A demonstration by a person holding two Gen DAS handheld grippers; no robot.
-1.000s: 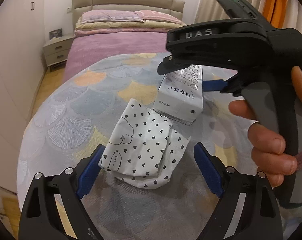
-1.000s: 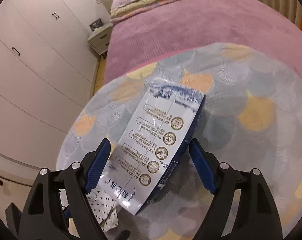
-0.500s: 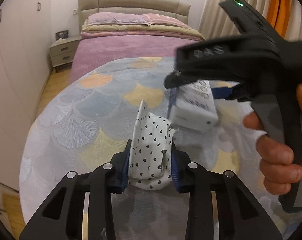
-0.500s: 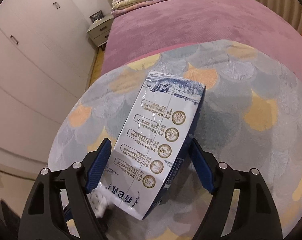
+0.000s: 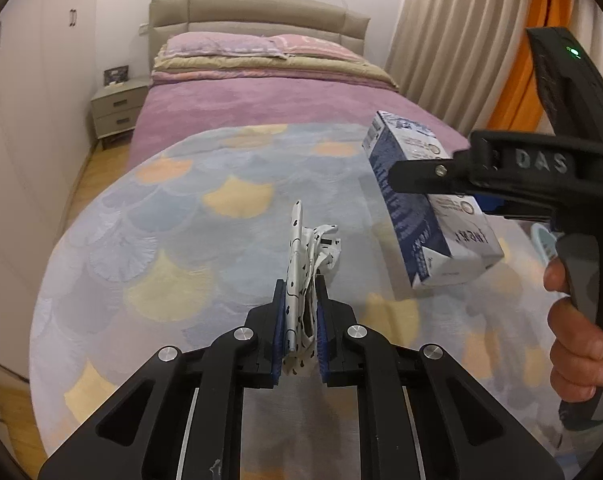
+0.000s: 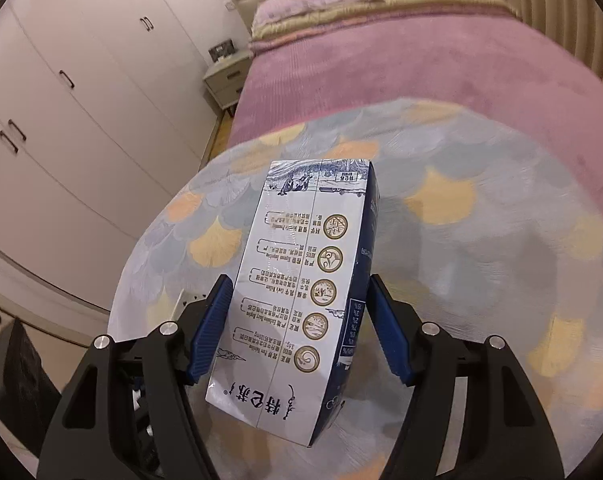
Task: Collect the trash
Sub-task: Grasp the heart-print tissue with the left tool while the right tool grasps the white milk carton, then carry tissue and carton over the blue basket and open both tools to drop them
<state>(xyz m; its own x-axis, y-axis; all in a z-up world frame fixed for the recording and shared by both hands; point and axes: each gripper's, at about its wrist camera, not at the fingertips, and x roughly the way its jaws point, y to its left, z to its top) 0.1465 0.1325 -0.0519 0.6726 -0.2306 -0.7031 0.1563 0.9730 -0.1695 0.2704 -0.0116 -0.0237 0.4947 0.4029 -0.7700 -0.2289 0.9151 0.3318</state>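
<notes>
The left gripper (image 5: 299, 330) is clamped on a crumpled heart-print wrapper (image 5: 307, 264), which is held above the patterned rug (image 5: 173, 240). A blue-and-white carton (image 6: 301, 288) is gripped between the closing jaws of the right gripper (image 6: 297, 328), held off the rug to the right of the wrapper.

Right gripper (image 6: 297, 322) closing on a white-and-blue carton (image 6: 301, 300), both blue pads against its sides; carton lifted above the scallop-patterned rug (image 6: 481, 240); pink bed (image 6: 401, 68) beyond; wardrobe (image 6: 61, 100) far left.
</notes>
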